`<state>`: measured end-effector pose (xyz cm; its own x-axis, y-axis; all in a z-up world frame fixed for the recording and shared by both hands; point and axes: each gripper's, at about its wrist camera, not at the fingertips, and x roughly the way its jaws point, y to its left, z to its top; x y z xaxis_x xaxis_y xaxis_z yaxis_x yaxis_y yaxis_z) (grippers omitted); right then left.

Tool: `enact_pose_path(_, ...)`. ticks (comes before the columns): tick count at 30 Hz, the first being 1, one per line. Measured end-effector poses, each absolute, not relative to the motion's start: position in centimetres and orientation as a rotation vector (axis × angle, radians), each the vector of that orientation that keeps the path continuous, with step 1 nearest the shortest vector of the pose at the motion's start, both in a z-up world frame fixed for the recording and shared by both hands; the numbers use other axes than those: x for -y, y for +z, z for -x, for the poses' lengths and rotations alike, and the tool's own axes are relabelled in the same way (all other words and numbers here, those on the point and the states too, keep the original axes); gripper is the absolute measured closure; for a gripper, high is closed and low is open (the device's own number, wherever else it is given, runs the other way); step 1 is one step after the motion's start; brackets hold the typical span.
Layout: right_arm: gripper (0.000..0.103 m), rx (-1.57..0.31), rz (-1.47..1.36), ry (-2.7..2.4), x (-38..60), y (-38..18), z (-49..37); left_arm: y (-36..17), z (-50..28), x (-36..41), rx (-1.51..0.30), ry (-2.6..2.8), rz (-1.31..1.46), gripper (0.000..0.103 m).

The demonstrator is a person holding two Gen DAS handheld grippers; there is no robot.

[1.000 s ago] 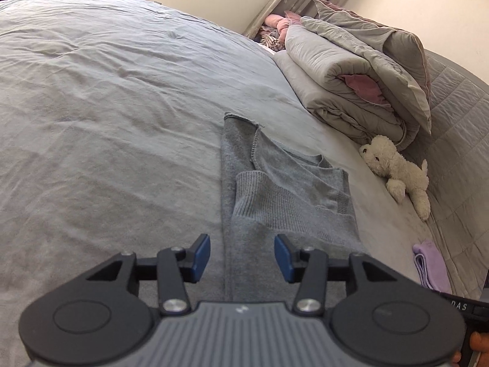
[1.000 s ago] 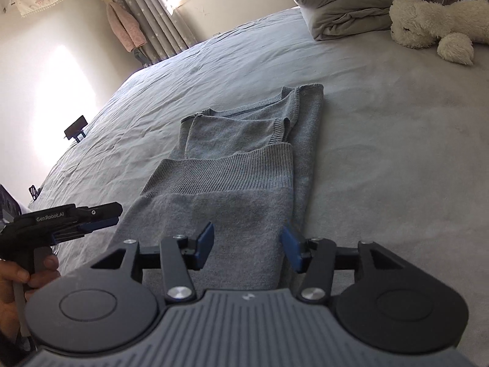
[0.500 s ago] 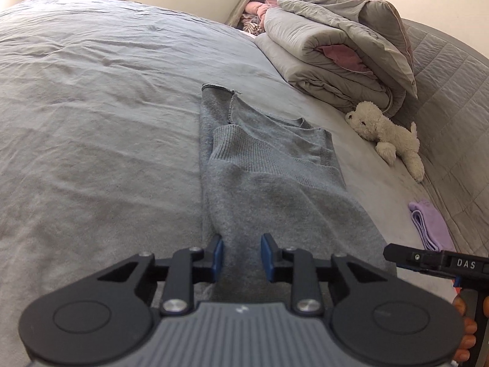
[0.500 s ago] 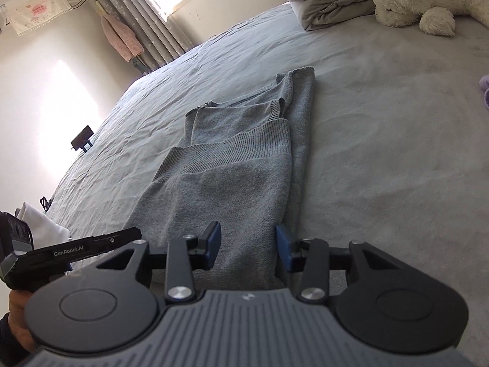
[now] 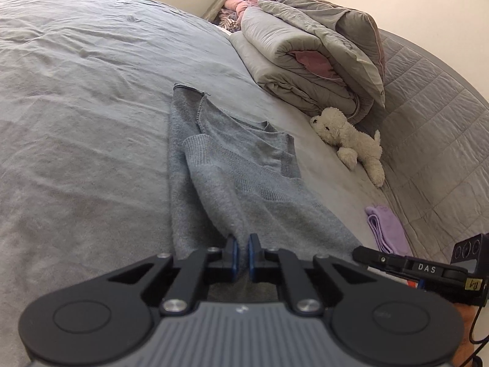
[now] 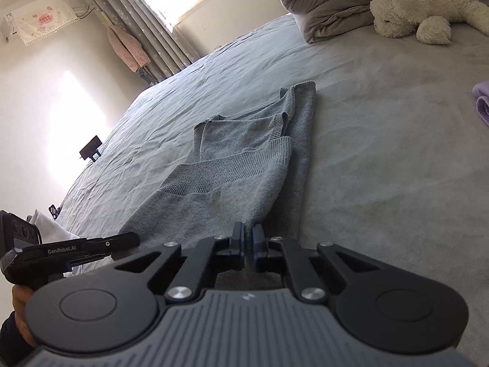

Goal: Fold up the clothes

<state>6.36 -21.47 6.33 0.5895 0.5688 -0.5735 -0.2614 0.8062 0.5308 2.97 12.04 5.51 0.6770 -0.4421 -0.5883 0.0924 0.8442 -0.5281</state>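
Knitwear lies in the middle of the scene: a grey knitted sweater (image 5: 232, 180) spread lengthwise on the wide bed with a grey wrinkled sheet (image 5: 76, 107), partly folded, with a ribbed band turned back across its body and the neckline at the far end. The left gripper (image 5: 241, 252) has just been closing, and its blue-padded fingers now pinch the near edge of the sweater toward its left side, the cloth bunched up between them. The right gripper (image 6: 248, 243) has likewise just been closing and is clamped on the near edge at the sweater's right side, a fold of knit rising from between the pads. Each gripper shows at the edge of the other's view, held by a hand (image 6: 21, 302).

Beyond the sweater, a folded grey quilt with a pink lining (image 5: 308, 58) is piled against the quilted grey headboard (image 5: 434, 128). A cream plush toy dog (image 5: 351, 140) lies just beside the quilt, well apart from the sweater. A small folded lilac cloth (image 5: 386, 227) rests nearer, close to the headboard. Grey curtains (image 6: 137, 21) hang by the bright window.
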Motion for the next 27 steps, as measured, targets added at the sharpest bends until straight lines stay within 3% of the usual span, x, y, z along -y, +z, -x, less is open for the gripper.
enact_pose_path(11,0.093,-0.893,-0.407,0.624,21.1,6.2,-5.2,3.7,-2.0,-12.3,-0.85,-0.345,0.381,0.095)
enact_pose_path(13,0.089,-0.881,-0.408,0.606,20.9,6.0,-5.8,3.5,-2.5,-12.2,-0.859,-0.322,0.368,0.092)
enact_pose_path(15,0.086,-0.858,-0.429,0.574,21.1,5.9,-6.6,4.0,-3.1,-12.4,-0.839,-0.296,0.374,0.077)
enact_pose_path(17,0.064,-0.829,-0.435,0.524,21.3,6.0,-7.6,4.8,-3.8,-12.7,-0.79,-0.282,0.38,0.065)
enact_pose_path(18,0.047,-0.812,-0.423,0.507,21.2,6.1,-8.5,5.2,-4.3,-12.8,-0.766,-0.276,0.378,0.059)
enact_pose_path(19,0.043,-0.795,-0.409,0.493,21.1,6.2,-9.2,5.5,-5.0,-12.8,-0.745,-0.275,0.371,0.057)
enact_pose_path(21,0.043,-0.764,-0.362,0.48,20.6,6.1,-10.7,5.7,-6.4,-12.7,-0.723,-0.261,0.355,0.05)
enact_pose_path(25,0.043,-0.738,-0.238,0.468,18.9,5.2,-12.7,4.4,-9.0,-12.4,-0.719,-0.212,0.313,0.049)
enact_pose_path(27,0.054,-0.744,-0.169,0.49,17.9,4.7,-12.9,3.7,-9.6,-12.2,-0.732,-0.209,0.307,0.054)
